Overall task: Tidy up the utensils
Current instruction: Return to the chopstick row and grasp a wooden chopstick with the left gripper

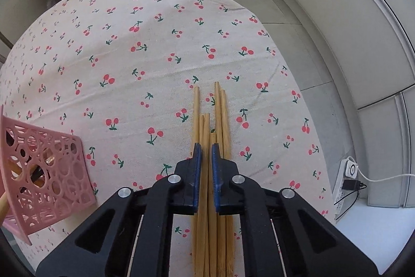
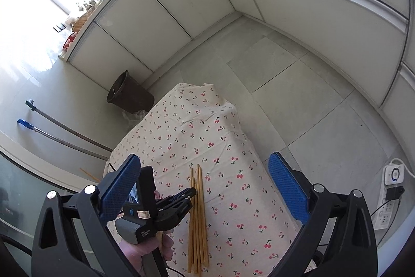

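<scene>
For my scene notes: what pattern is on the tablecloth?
Pale tablecloth printed with small red cherries on green stems, clearest in the left wrist view.

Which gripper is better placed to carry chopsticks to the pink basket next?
Left. The left gripper is shut on the chopsticks on the table, with the pink basket just beside it. The right gripper hangs open and empty above the table.
</scene>
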Demonstrator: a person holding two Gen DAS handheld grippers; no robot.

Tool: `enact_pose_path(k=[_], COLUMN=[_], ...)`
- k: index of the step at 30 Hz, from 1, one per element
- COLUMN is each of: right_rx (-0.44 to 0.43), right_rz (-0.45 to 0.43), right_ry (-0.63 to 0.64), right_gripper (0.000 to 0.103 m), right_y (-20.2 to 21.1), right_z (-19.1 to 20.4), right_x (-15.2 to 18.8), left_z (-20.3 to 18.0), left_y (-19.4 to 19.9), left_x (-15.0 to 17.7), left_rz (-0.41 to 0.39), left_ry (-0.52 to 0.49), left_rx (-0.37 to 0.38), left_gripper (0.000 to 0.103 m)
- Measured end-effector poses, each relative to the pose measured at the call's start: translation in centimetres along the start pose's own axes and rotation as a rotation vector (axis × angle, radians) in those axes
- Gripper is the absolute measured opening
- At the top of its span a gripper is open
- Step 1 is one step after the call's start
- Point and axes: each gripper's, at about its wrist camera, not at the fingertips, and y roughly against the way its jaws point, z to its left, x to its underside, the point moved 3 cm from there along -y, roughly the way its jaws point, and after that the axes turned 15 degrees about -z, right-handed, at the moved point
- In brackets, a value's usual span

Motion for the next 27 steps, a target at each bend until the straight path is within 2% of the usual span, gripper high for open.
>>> enact_pose_path(k=[3, 9, 12, 18, 21, 22, 24, 26, 27], right_rx=[0.0, 0.006, 0.008, 0.012, 0.016, 0.019, 0.029, 0.045, 0.056], right_rz=[-0.001, 0.013, 0.026, 0.04, 0.052, 0.056, 0.06, 0.074, 0.09], right_ry=[0.005, 0.001, -0.009, -0.011, -0.006, -0.002, 0.006, 0.017, 0.021], right_gripper=[0.096, 0.096, 0.096, 0.096, 0.096, 0.096, 0.096, 0.096, 0.096], right_y=[-0.1, -0.4, -0.6, -0.8, -1.1, -1.3, -1.5, -2.0, -2.5], right_z=[0.0, -0.2, -0.4, -0.6, -0.6, -0.6, -0.7, -1.0, -1.2], right_x=[-0.1, 0.1, 0.2, 0.4, 0.6, 0.6, 0.7, 0.9, 1.1], left_z=[-0.2, -0.7, -0.6, -0.1, 0.2, 0.3, 0.3, 0.4, 0.3], left_y=[-0.1, -0.5, -0.2, 1.0, -0.2, -0.8, -1.0, -0.9, -1.0], left_x=[-0.4, -0.4, -0.5, -1.4, -1.0, -0.5, -0.4, -0.4, -0.3], left_rz=[-0.013, -0.017, -0.041, -0.116, -0.072, -0.048, -0.049, -0.011, 0.003], left_ry=[-0.021, -0.025, -0.024, -0.043, -0.058, -0.052, -0.035, 0.063, 0.092], left_rx=[-0.033, -0.041, -0.056, -0.167, -0.2, -0.191, -0.157, -0.032, 0.004], left_gripper=[0.009, 0.009, 0.004, 0.004, 0.004, 0.004, 0.004, 0.005, 0.005])
